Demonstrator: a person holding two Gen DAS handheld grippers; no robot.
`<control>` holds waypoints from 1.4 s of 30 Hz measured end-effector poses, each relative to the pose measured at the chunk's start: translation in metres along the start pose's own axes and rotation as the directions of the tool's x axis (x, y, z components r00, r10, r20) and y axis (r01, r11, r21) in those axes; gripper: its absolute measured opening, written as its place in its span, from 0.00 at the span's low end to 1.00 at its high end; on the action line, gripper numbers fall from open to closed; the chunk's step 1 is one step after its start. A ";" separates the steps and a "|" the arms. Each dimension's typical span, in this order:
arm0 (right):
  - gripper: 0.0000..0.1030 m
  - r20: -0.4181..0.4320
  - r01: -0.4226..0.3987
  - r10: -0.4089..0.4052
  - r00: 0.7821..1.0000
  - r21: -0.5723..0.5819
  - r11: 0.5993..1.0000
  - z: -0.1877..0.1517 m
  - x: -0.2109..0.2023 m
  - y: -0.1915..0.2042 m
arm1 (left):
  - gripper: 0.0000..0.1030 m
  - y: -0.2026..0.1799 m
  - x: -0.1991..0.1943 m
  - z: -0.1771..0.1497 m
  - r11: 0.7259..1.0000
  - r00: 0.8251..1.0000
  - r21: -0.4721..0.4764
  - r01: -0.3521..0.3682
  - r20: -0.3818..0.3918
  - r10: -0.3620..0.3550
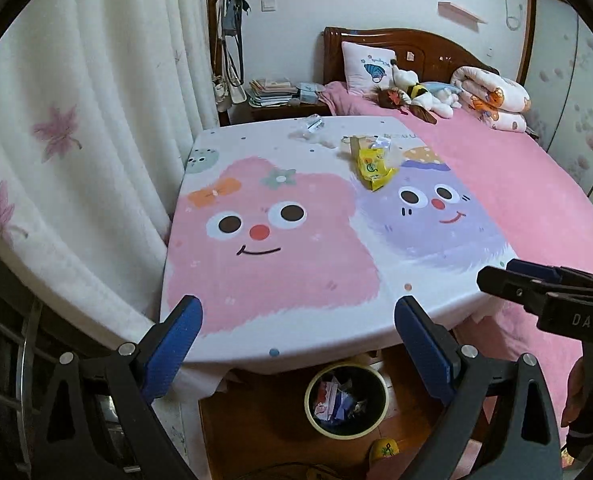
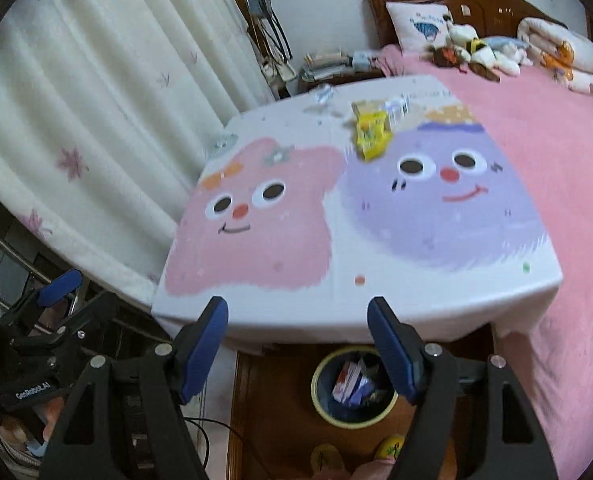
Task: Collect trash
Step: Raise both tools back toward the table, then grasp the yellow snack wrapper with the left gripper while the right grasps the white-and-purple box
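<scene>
- The left gripper (image 1: 298,346) hangs over the near edge of the white table cover printed with a pink and a purple cartoon face (image 1: 280,256), its blue-padded jaws spread wide and holding nothing.
- The right gripper (image 2: 298,346) is likewise released and empty, above that same near edge.
- A crumpled yellow wrapper (image 1: 372,168) lies at the far side of the cover, with clear plastic scraps (image 1: 310,128) just beyond it to the left.
- On the wooden floor below the near edge stands a round dark bin with a pale yellow rim (image 1: 346,404), holding some packaging.
- A pink bedspread (image 1: 536,200) lies to the right.
</scene>
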State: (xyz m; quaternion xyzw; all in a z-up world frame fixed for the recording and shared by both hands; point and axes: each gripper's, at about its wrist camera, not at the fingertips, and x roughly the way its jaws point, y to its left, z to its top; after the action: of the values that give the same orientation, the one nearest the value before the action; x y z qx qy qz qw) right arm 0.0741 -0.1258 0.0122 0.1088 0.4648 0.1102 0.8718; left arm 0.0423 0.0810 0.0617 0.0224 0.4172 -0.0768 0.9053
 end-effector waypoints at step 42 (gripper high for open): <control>0.70 -0.199 -0.039 0.048 0.979 0.053 0.998 0.241 0.219 -0.233 | 0.77 -0.138 0.424 0.188 0.972 0.921 -0.222 -0.071 -0.390 -0.022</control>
State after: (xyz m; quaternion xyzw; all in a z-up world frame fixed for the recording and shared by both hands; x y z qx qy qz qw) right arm 0.4158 -0.3042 -0.0972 0.1285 0.5501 0.1283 0.8151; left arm 0.4336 -0.1258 -0.1341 -0.0635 0.5945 -0.0100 0.8015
